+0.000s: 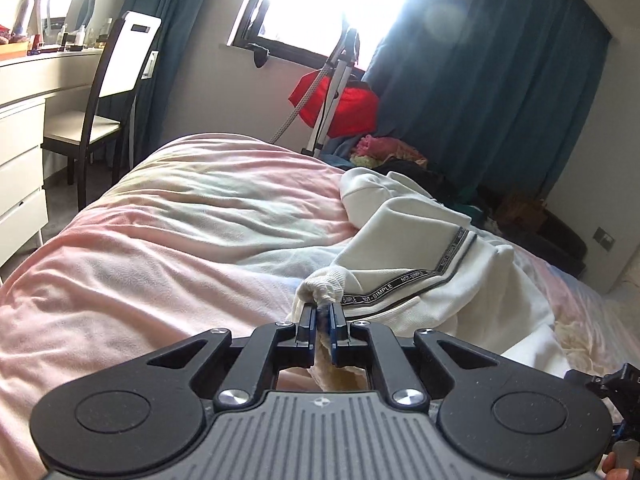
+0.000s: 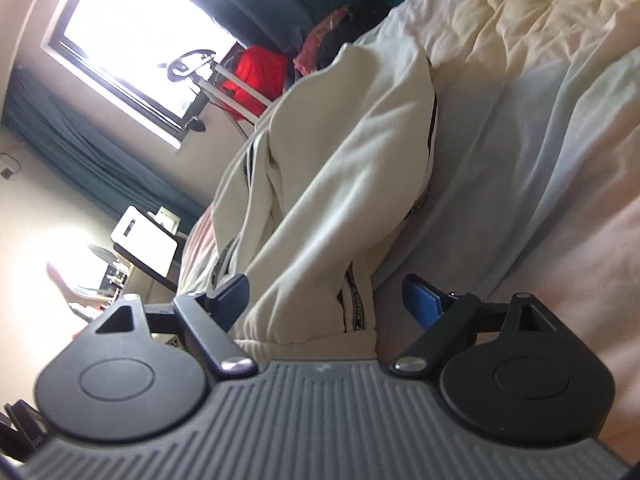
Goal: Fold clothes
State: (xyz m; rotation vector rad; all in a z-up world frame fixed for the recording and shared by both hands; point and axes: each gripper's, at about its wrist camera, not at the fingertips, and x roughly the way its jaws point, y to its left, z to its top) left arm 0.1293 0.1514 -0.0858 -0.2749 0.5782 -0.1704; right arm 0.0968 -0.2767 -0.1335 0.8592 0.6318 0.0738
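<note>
A white garment with black lettered stripes lies crumpled on the right part of the pink bed cover. My left gripper is shut on a ribbed cuff of the white garment and holds it just above the bed. In the tilted right wrist view, my right gripper is open, its jaws wide apart on either side of a striped, ribbed end of the garment. The fabric runs between the fingers but is not pinched.
A dark chair and a white drawer unit stand left of the bed. A red bag on a stand, a pile of clothes and teal curtains lie behind the bed under a bright window.
</note>
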